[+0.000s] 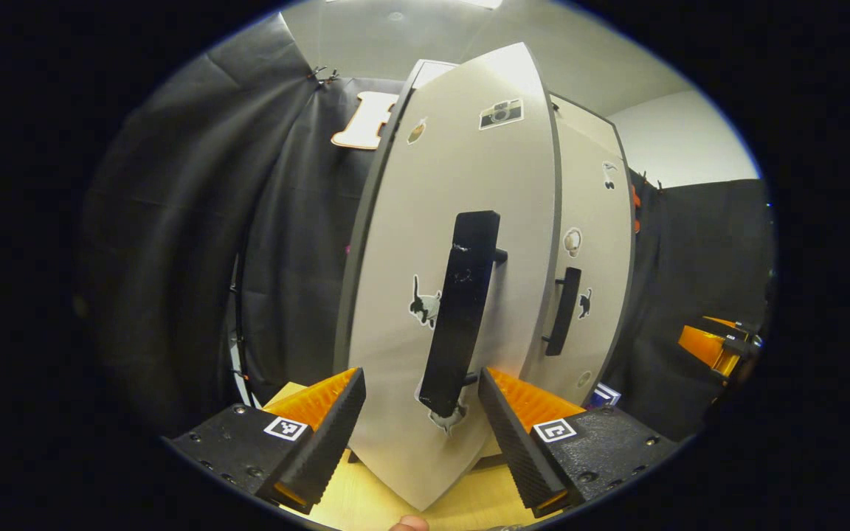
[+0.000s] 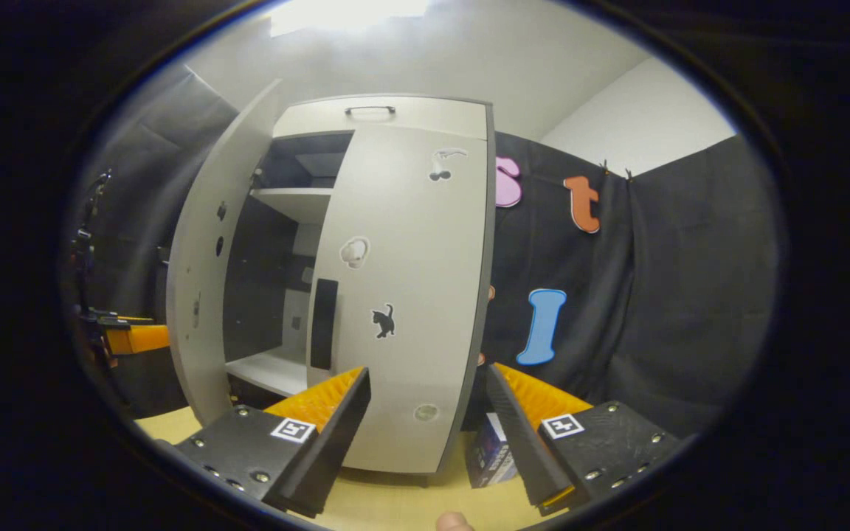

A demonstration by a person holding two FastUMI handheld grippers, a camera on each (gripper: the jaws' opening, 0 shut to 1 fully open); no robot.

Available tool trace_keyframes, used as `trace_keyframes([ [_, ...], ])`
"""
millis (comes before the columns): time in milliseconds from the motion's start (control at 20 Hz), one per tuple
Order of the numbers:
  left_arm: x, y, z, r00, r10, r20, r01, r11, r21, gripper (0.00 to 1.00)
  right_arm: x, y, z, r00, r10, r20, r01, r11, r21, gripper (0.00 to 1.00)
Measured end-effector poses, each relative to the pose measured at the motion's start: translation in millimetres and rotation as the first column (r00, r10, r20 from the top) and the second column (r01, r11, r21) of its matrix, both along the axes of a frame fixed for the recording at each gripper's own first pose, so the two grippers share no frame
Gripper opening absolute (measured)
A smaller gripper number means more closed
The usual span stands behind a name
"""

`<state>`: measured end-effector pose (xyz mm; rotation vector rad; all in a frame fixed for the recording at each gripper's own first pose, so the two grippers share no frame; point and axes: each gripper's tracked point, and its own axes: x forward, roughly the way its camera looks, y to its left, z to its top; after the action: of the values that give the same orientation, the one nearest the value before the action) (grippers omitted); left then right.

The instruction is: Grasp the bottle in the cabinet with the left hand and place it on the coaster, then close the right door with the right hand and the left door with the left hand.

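Note:
The grey cabinet's left door (image 1: 462,184) fills the left gripper view, swung partway out. Its long black handle (image 1: 462,310) stands just beyond my open left gripper (image 1: 421,376), between the lines of the two fingers and untouched. Past it the right door (image 1: 595,221) lies flat against the cabinet front. In the right gripper view, the right door (image 2: 410,243) with its handle (image 2: 323,323) is straight ahead, and the left door (image 2: 207,280) hangs open beside dark shelves (image 2: 270,369). My right gripper (image 2: 429,372) is open and holds nothing, a short way back from the door.
The cabinet stands on a pale wooden table (image 2: 395,505). A small blue box (image 2: 495,453) sits by the cabinet's right foot. The right gripper (image 1: 716,346) appears far right in the left gripper view; the left gripper (image 2: 130,338) appears far left behind the open door.

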<state>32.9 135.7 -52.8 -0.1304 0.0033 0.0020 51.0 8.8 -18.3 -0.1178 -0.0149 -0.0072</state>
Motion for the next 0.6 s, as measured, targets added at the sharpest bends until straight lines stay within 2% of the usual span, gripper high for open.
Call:
trace_keyframes([
  [50,4,-6,0,1.0,-0.014,-0.003,0.014,1.0,0.004,0.96,-1,-2,0,1.0,-0.006,0.001,0.006,1.0,0.001,0.94],
  [250,24,-20,-2,0.999,-0.036,-0.008,0.036,0.999,0.018,0.95,-6,-15,1,0.999,-0.038,0.008,0.038,0.999,-0.004,0.96],
  [350,38,-33,-4,0.997,-0.072,-0.011,0.072,0.997,0.006,0.93,-8,-23,2,0.998,-0.057,0.009,0.057,0.998,-0.003,0.96],
  [400,43,-37,-3,0.997,-0.081,-0.01,0.081,0.997,0.004,1.0,-9,-28,2,0.998,-0.068,0.007,0.068,0.998,-0.002,0.96],
  [600,65,-46,-8,0.995,-0.102,-0.015,0.103,0.995,0.013,1.0,-15,-47,2,0.994,-0.109,0.007,0.109,0.994,0.002,0.96],
])
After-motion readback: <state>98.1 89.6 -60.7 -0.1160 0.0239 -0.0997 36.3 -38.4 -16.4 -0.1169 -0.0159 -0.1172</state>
